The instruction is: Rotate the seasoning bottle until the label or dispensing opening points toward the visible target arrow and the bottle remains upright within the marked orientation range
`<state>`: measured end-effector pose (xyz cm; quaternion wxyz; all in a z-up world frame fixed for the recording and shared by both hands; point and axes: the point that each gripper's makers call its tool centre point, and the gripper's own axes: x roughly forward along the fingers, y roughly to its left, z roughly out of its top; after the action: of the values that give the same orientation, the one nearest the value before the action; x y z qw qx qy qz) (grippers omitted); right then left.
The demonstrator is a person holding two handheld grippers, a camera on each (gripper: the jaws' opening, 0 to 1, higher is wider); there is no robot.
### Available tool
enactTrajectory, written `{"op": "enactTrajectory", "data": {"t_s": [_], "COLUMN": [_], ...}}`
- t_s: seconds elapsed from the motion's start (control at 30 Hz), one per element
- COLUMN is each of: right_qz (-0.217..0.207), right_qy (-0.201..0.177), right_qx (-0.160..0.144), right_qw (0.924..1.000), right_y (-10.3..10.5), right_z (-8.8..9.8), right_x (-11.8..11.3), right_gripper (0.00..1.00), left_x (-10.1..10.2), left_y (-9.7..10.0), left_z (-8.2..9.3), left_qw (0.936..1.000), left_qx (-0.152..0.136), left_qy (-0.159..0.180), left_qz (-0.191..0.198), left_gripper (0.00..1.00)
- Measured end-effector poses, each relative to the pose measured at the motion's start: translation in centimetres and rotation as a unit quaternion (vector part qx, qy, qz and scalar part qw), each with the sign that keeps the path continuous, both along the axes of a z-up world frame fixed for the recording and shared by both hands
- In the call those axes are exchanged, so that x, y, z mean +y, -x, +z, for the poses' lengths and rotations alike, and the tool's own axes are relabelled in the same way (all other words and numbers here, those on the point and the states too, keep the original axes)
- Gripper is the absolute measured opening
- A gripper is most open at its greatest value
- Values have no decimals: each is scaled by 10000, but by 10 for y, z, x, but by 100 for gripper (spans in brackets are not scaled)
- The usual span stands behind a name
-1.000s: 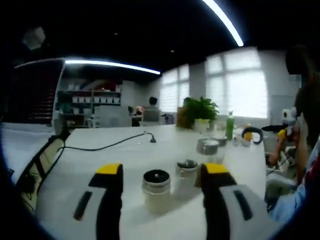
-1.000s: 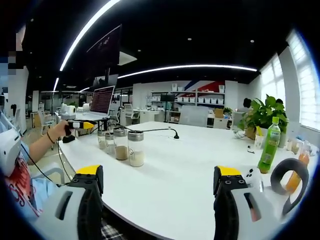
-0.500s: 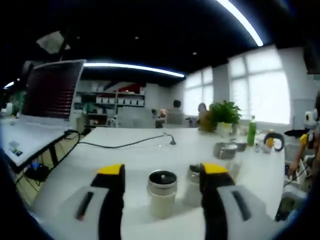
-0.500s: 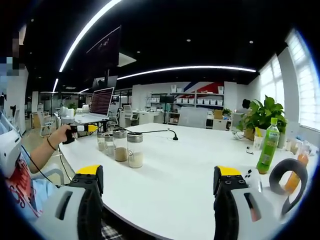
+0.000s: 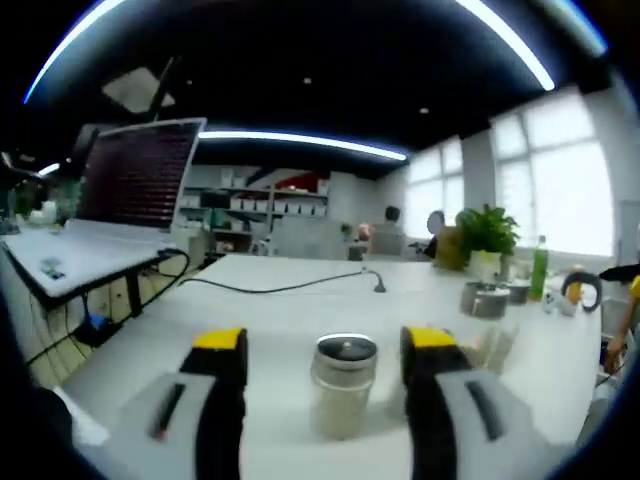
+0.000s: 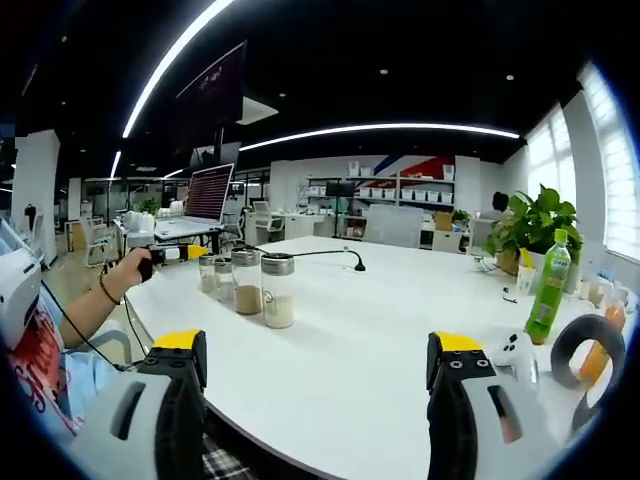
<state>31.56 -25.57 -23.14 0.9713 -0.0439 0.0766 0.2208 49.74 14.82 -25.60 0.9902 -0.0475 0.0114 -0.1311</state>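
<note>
Approaching is the step you are in: your left tool (image 5: 322, 365) is lined up on the nearest seasoning bottle (image 5: 343, 385), which stands upright on the white table (image 5: 270, 310) between the two yellow-tipped jaws. The jaws are spread wide, with a clear gap on either side of the bottle, and they hold nothing. From the right gripper view the same bottle is the far one in a row of three (image 6: 246, 288), with the left tool (image 6: 165, 255) just beyond it in your hand (image 6: 135, 268).

Your right tool (image 6: 315, 365) hangs well apart from the bottles over bare table, jaws wide and empty. A green drink bottle (image 6: 549, 284) stands off to its right, beside a potted plant (image 6: 530, 228).

No target arrow or marked range can be made out in either view, and the bottle's label is too blurred to read, so you likely need to find both before turning anything. The next move calls for pushing the left tool forward until the jaws straddle the glass body below the metal cap, closing gently, then twisting about the bottle's own axis without tipping it. Mind the neighbouring bottle (image 5: 490, 345) just behind your right jaw.
</note>
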Motion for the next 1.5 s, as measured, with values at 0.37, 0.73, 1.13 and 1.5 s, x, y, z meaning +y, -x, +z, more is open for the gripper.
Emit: {"op": "enactTrajectory", "data": {"t_s": [0.37, 0.73, 1.13, 1.5], "right_qz": [156, 63, 39, 47], "right_qy": [22, -4, -26, -62], "right_qx": [57, 23, -7, -29], "right_qw": [9999, 10000, 10000, 10000], "right_y": [-2, -2, 1, 3], "right_z": [-4, -2, -1, -1], "right_x": [10, 3, 1, 1], "right_gripper": [94, 94, 94, 94], "left_x": [-4, -1, -18, -21], "left_y": [-13, -22, -25, -26], "left_z": [-20, -33, -32, -34], "left_qw": [9998, 9993, 10000, 9996], "left_qx": [143, 160, 32, 18], "left_qy": [-2, -11, 12, -58], "left_qz": [139, 332, 19, -265], "left_gripper": [67, 67, 38, 37]}}
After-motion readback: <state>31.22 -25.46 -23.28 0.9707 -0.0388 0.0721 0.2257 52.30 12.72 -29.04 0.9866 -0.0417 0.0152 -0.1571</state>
